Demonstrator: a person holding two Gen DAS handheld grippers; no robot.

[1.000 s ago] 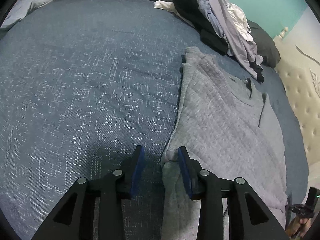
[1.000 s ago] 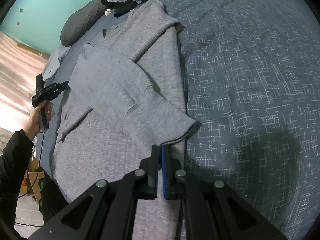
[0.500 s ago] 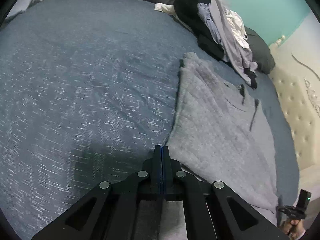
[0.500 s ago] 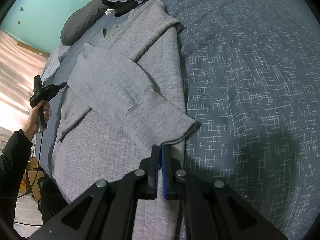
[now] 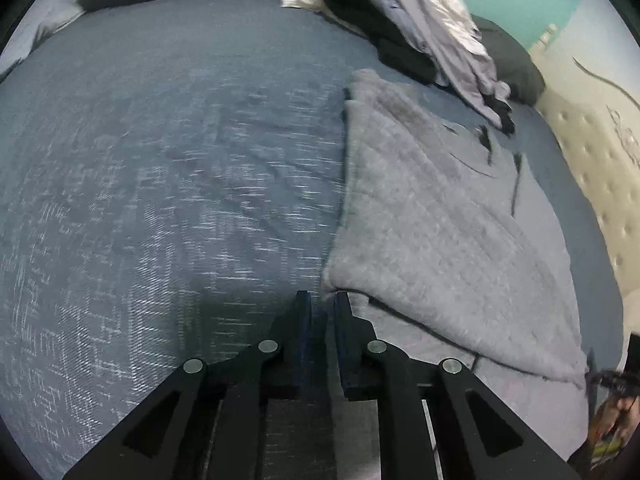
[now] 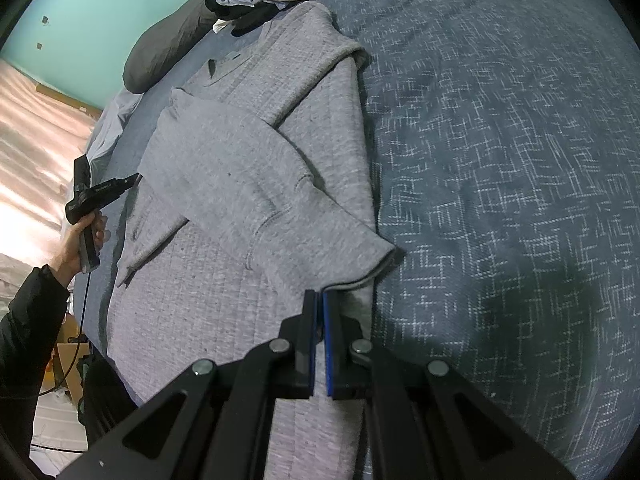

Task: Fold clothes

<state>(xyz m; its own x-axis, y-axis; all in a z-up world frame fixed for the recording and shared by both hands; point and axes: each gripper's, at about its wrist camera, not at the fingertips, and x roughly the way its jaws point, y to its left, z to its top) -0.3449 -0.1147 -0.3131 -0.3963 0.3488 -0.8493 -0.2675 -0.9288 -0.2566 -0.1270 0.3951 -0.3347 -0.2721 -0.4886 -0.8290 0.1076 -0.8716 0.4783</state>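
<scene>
Both grippers sit at the sweater's (image 6: 248, 184) near edge: right (image 6: 319, 300) clenched on nothing, left (image 5: 322, 300) just reopening, empty; bare bedspread (image 5: 160, 184) beside it.

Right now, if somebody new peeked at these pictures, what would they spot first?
Probably the big grey sweater spread on the dark blue bedspread, one sleeve folded across its front. Next, the messy pile of clothes heaped at the far end of the bed by the turquoise wall. Up close, the black right gripper sits shut at the sweater's edge.
</scene>
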